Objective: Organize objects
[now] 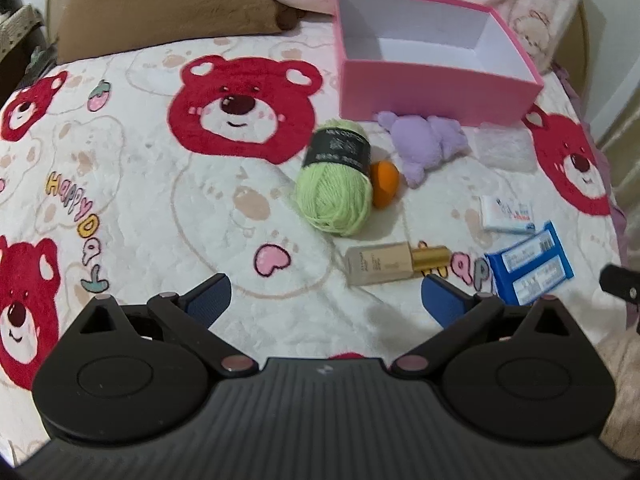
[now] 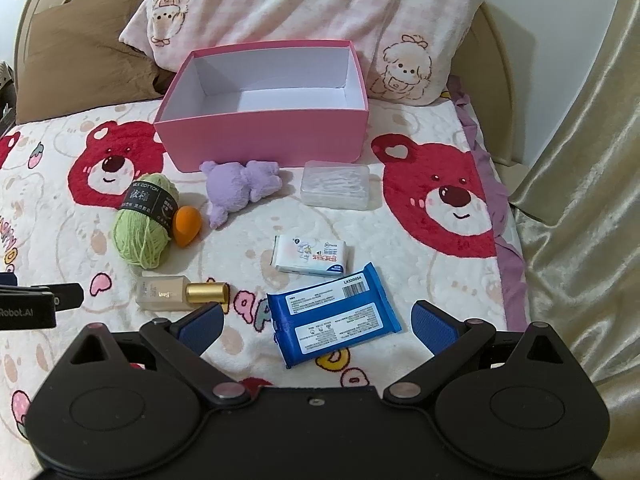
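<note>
You are holding the left gripper (image 1: 326, 300) and right gripper (image 2: 318, 322) spread wide, gripping nothing. The pink box (image 2: 264, 136) is sitting empty; the yarn (image 2: 144, 224), plush (image 2: 236, 186), bottle (image 2: 180, 292) and blue packet (image 2: 332, 316) are lying in front of it.

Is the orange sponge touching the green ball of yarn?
Touching. In the right wrist view the orange sponge leans against the side of the green yarn ball, with no blanket showing between them; the left wrist view agrees.
</note>
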The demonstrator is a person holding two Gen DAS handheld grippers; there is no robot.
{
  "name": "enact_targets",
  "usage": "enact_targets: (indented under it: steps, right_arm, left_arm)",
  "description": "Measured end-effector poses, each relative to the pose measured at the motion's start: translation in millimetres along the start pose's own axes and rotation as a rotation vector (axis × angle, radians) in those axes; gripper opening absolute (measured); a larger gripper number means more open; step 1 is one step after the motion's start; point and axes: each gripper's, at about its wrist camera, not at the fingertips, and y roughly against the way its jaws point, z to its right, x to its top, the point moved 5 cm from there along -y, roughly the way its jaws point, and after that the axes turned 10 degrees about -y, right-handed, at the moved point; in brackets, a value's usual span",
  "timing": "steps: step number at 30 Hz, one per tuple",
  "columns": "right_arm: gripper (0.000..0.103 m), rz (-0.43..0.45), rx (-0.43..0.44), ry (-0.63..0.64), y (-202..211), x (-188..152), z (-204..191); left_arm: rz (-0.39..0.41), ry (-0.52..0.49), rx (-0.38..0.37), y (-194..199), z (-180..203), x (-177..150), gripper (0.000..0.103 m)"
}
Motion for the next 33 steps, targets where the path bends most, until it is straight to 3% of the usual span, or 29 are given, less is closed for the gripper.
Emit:
enact_targets:
  steps: [3, 33]
  right_arm:
    - [0.102, 0.000, -0.004, -0.002, 1, 0, 1]
    - [0.102, -0.062, -0.011, -0.009, -20, -7, 1]
  left_arm:
    - [0.029, -0.011, 0.037, 5, -2, 4, 0.103]
    - [0.020, -0.053, -0.008, 14, -6, 4, 0.103]
